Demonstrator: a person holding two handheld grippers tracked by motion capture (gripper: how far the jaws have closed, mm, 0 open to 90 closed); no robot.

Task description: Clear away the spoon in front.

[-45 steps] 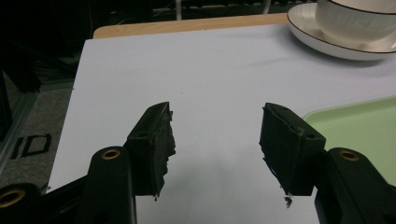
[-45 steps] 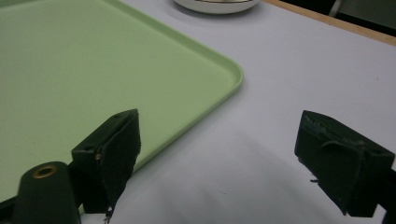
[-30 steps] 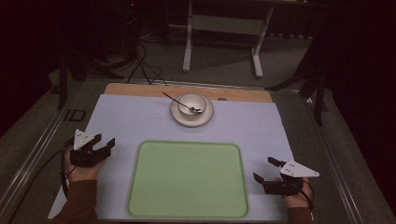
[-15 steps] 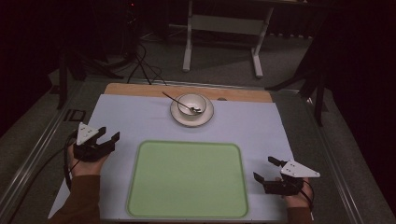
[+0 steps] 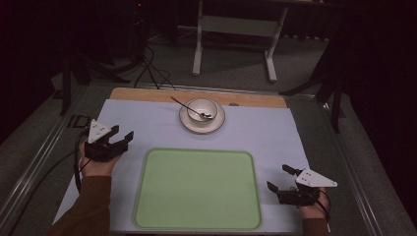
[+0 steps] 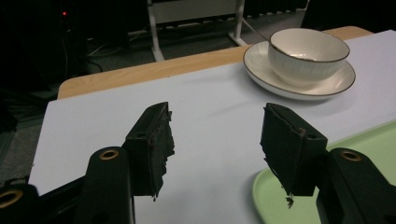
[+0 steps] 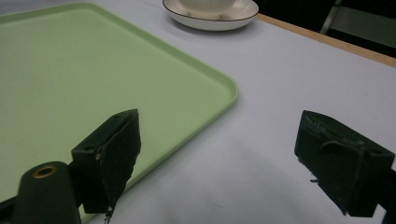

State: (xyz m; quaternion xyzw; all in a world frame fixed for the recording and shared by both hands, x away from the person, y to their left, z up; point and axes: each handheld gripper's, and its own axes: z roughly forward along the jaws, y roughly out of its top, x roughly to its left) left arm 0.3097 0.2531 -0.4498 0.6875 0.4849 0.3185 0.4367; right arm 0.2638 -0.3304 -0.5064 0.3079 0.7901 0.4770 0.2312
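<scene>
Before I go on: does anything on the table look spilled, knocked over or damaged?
Nothing stands out. The bowl sits upright on its saucer with the spoon resting in it, and the green tray lies flat and square. Both grippers are open, holding nothing.

A tray lies on the near middle of the table. Behind it, toward the far edge, sits a saucer with a bowl on it; a spoon rests in the bowl, its handle leaning out to the left. The left gripper is left of the tray's far corner (above the table, well apart from the saucer). The right gripper is just right of the tray's near right corner. Beyond the table stands a frame on the floor.
</scene>
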